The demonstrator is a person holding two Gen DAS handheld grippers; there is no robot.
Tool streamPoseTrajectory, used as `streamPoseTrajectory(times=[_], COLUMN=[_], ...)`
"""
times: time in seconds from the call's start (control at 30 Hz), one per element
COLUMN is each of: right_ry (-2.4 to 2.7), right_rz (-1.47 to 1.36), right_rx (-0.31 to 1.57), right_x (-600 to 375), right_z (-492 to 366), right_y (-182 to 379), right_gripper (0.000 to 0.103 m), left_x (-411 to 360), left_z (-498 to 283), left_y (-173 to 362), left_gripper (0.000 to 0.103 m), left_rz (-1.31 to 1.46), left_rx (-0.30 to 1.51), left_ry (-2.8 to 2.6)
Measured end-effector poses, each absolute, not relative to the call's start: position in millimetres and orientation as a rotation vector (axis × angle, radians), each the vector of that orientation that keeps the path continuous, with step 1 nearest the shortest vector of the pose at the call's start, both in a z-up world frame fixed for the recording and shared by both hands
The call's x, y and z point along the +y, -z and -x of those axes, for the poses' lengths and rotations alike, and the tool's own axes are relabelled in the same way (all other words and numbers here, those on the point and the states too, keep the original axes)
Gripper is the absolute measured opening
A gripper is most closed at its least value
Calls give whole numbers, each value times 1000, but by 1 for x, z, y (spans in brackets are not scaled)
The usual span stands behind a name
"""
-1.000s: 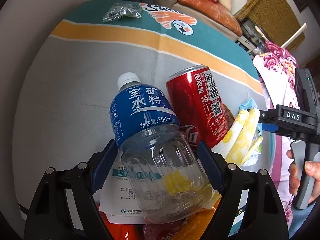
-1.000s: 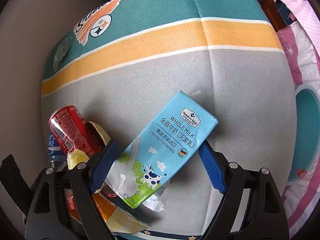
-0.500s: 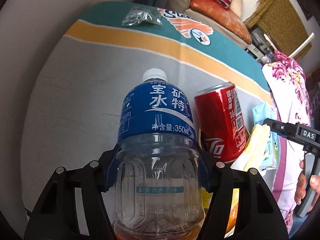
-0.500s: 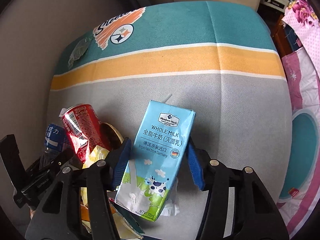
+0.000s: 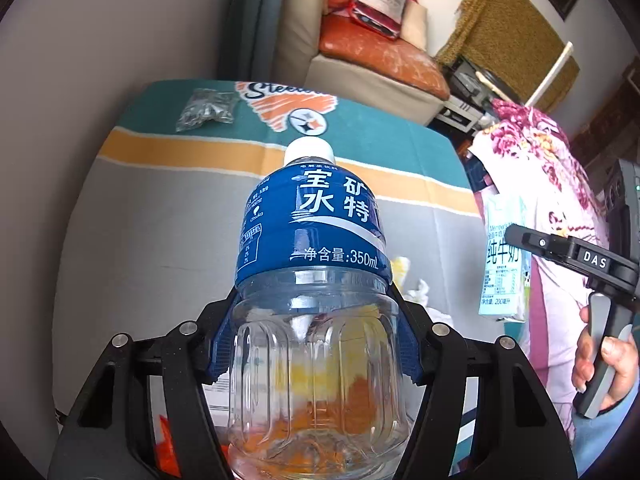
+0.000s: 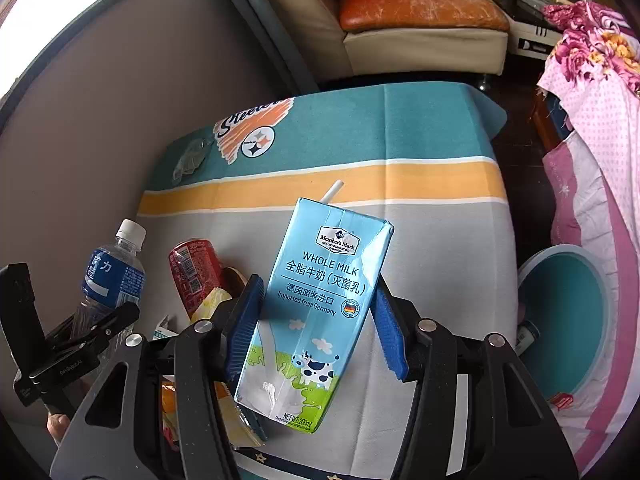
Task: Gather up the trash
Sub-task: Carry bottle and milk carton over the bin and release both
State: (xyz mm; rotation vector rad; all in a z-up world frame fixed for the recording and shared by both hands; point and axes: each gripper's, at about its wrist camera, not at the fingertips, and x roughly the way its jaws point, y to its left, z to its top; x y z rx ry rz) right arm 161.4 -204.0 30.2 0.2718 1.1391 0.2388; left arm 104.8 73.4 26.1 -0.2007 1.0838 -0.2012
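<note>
- left gripper (image 5: 316, 344) fingers are clamped on the water bottle (image 5: 316, 280), which is lifted clear of the tabletop (image 5: 152, 232) for carrying.
- right gripper (image 6: 316, 336) fingers pinch the milk carton (image 6: 316, 312) by its sides, and the red can (image 6: 194, 272) waits at its 9 o'clock.

Milk carton (image 6: 320, 312): "Member's Mark WHOLE MILK"; bottle (image 5: 316, 280): "350mL"; right tool (image 5: 576, 264): "DAS".

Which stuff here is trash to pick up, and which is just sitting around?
Trash:
- water bottle, in left gripper
- milk carton, in right gripper
- red can
- clear wrapper

Just around:
- sofa
- striped cloth
- floral fabric
</note>
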Motion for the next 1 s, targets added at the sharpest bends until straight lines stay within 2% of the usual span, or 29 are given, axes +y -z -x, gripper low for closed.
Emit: streamPoseTrajectory(times=[0.6,1.0], right_ry=[-3,109], right_rz=[-414,-452], right_rx=[981,980], right_x=[-401,-472], right_z=[-69,-46], right_y=[-21,9], right_gripper=[52,52], left_x=[-183,-289], left_z=[-107,-107], left_y=[15,53], left_gripper=[65,65], left_rz=[-79,-194], left_rx=[1196,1245], left_ry=[589,665])
